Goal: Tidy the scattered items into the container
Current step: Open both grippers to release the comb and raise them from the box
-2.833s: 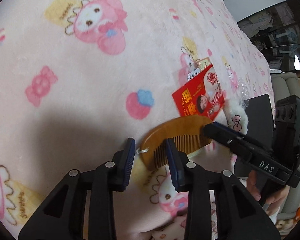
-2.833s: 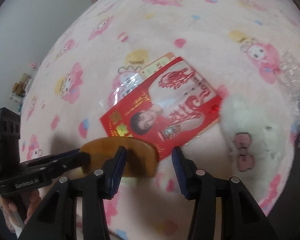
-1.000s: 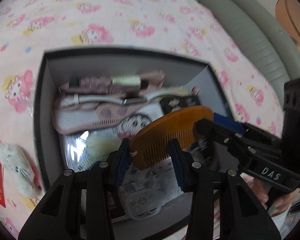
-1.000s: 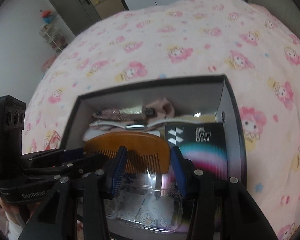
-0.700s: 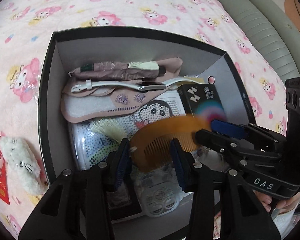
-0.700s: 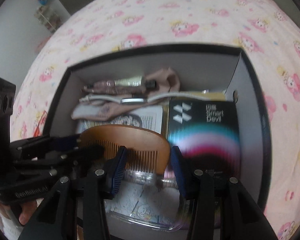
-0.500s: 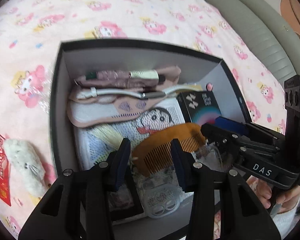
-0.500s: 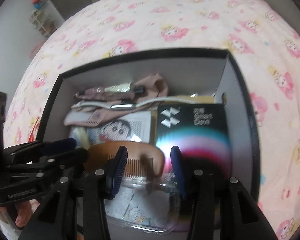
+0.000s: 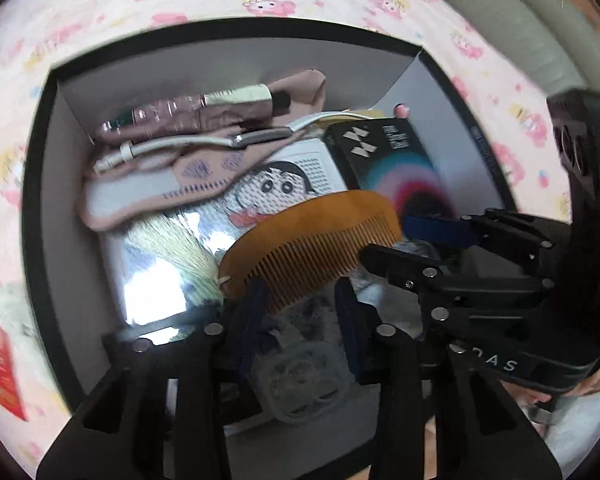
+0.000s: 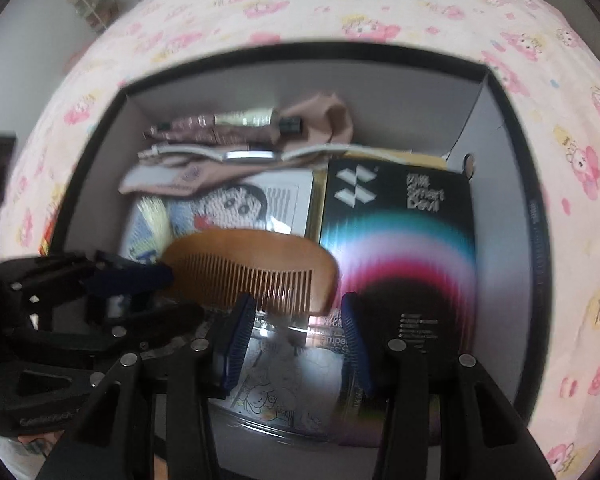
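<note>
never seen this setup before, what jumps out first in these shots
A wooden comb sits dead centre over the open dark box, with the two grippers at its two ends. Whether either one grips it cannot be told; the left gripper's jaws are closing and the right gripper reaches in from the other end. Beside the comb lies a black Smart Devil carton with a rainbow arc, and the pink cartoon blanket surrounds the box.
</note>
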`<action>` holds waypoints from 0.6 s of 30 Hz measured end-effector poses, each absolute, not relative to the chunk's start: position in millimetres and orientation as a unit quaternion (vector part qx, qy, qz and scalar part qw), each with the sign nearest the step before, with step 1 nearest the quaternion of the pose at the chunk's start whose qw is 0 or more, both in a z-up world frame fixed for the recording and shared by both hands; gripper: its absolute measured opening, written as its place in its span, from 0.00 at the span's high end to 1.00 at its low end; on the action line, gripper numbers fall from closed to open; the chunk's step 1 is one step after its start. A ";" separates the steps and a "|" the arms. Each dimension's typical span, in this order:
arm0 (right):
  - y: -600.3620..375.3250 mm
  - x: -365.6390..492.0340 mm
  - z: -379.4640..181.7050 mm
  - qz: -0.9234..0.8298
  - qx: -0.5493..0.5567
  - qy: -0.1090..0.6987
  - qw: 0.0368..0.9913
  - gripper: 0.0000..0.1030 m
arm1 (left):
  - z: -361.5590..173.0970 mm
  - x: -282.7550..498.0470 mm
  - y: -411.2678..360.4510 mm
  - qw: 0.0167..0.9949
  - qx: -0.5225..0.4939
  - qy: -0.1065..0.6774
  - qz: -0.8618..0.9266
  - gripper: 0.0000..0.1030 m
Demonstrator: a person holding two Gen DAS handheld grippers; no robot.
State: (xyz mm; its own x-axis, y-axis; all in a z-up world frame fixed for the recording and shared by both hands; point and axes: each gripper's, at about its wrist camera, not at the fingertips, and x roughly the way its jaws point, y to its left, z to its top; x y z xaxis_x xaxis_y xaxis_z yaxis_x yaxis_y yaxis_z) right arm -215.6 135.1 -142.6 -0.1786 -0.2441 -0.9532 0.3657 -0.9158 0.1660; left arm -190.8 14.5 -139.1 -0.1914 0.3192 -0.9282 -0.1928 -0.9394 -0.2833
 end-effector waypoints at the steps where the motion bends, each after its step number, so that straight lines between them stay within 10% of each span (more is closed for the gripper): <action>1: 134.5 -217.0 -145.4 -0.765 0.612 0.053 0.193 0.60 | -139.9 -191.4 16.4 0.158 -0.614 -0.042 0.773 0.67; 18: 135.6 -225.8 -138.4 -0.805 0.567 0.107 0.136 0.60 | -137.6 -223.7 1.1 0.126 -0.614 -0.109 0.771 0.67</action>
State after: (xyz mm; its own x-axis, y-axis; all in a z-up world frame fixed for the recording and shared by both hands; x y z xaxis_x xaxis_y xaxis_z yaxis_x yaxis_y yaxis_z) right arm -225.8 135.6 -138.4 -0.3192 -0.0974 -0.9427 0.3401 -0.9402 -0.0181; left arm -223.7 1.1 -137.6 -0.2131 0.3283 -0.9202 -0.0613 -0.9445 -0.3227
